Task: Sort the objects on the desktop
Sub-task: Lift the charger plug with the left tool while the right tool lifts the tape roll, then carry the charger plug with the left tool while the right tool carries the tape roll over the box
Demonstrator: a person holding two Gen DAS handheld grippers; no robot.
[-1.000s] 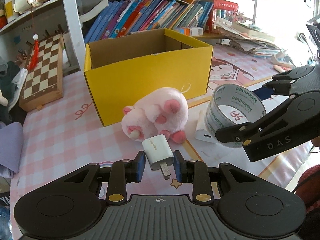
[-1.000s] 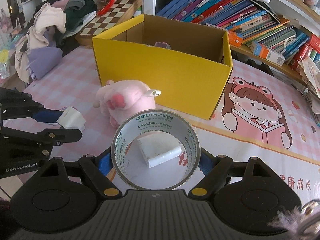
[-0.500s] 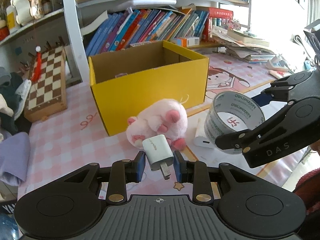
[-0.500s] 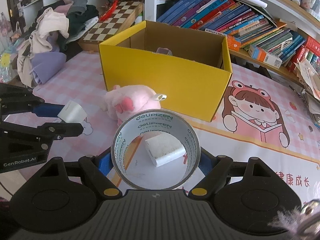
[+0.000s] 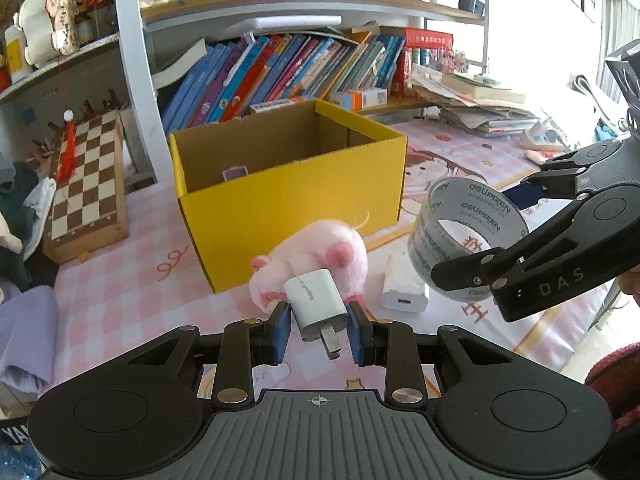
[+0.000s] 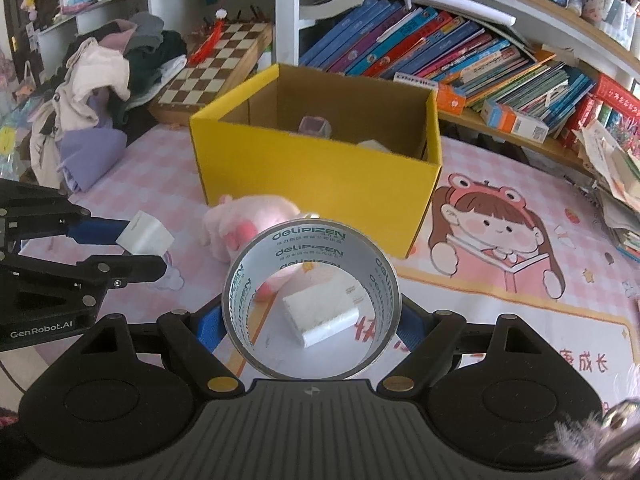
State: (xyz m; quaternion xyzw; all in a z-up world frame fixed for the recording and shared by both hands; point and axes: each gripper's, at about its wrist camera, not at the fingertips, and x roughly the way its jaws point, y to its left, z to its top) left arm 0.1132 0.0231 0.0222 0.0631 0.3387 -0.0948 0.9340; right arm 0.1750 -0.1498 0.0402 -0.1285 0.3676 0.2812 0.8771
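Observation:
My left gripper (image 5: 319, 326) is shut on a white USB charger plug (image 5: 316, 304), held above the pink checked desk. My right gripper (image 6: 310, 324) is shut on a grey roll of tape (image 6: 310, 308) printed with a brand name; the roll also shows at the right of the left wrist view as tape (image 5: 466, 236). A pink plush toy (image 5: 316, 260) lies in front of the yellow cardboard box (image 5: 288, 200). A white power bank (image 5: 404, 284) lies on the desk beside the plush. The box (image 6: 320, 168) holds a small purple item (image 6: 314, 125) and a white object.
A chessboard case (image 5: 86, 184) leans at the left. Rows of books (image 5: 280, 72) fill the shelf behind the box. Clothes (image 6: 100, 92) pile up at the far left. Stacked papers (image 5: 472, 108) sit at the back right. A cartoon desk mat (image 6: 500, 232) covers the right side.
Both held items have risen a little above the desk; the views now look more into the box. Both grips stay the same.

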